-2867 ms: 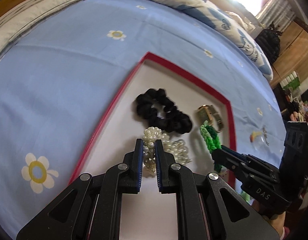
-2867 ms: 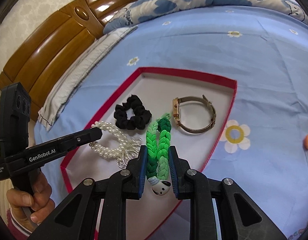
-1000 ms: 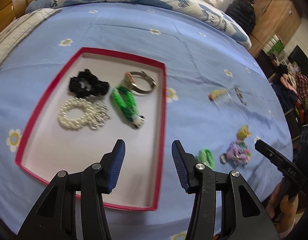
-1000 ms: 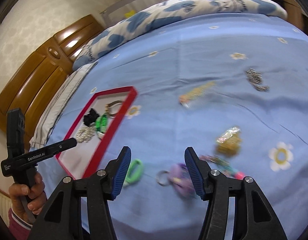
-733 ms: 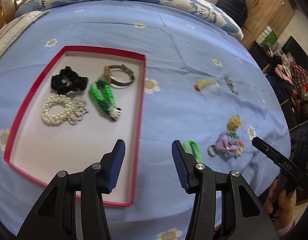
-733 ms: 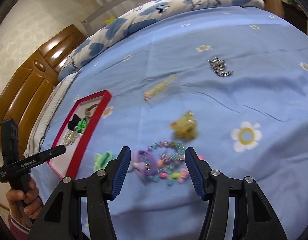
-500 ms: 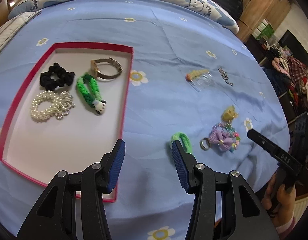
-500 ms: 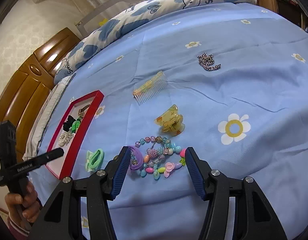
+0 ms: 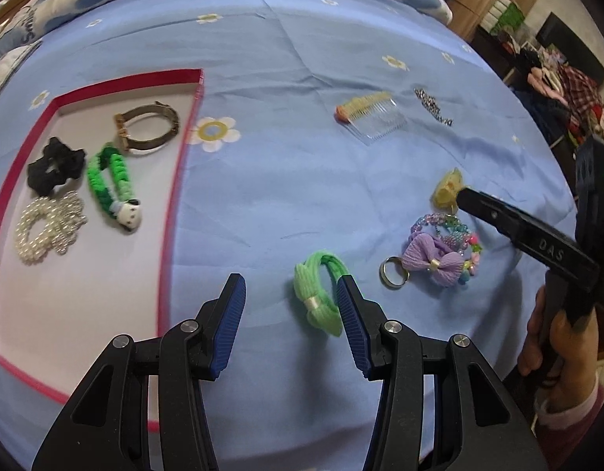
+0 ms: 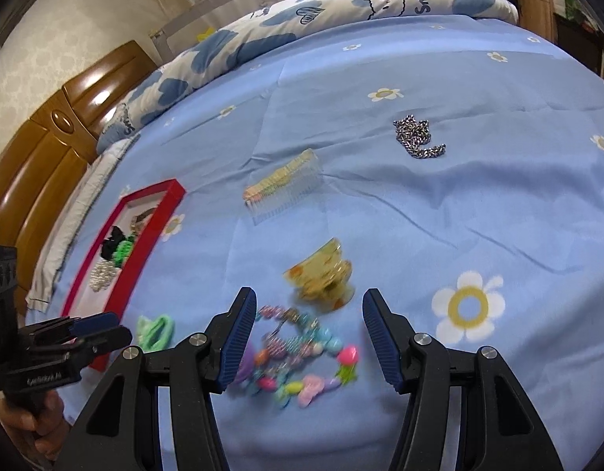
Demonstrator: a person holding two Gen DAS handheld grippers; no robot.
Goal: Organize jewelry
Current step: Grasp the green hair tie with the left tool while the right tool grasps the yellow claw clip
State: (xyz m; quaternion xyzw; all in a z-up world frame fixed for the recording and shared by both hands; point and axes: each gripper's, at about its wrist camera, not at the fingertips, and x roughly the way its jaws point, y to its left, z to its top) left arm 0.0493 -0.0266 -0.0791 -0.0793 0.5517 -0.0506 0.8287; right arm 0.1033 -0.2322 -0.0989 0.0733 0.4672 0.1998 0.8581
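Observation:
A red-rimmed tray [image 9: 182, 165] lies on the blue bedspread and holds a black scrunchie [image 9: 55, 165], a pearl bracelet [image 9: 47, 225], a green braided band [image 9: 111, 184] and a watch [image 9: 147, 127]. My left gripper [image 9: 290, 286] hangs open over the bedspread, a light green hair tie [image 9: 319, 294] just inside its right finger. My right gripper [image 10: 310, 306] is open above a colourful bead bracelet with a purple bow [image 10: 298, 353]; a yellow claw clip [image 10: 321, 274] lies just beyond. The same bow [image 9: 431, 259] and clip [image 9: 447, 192] show in the left wrist view.
A clear hair comb [image 9: 370, 115] and a silver chain [image 9: 433, 106] lie farther out on the bedspread. A patterned quilt [image 10: 341, 8] and wooden headboard [image 10: 47, 133] bound the far side. The bed's edge runs close at the right, with room clutter [image 9: 568, 78] beyond.
Both grippers left the tray and swung right over the bedspread, sinking lower. The left one now hangs by the light green hair tie, the right one over the bead bracelet. Both stayed open.

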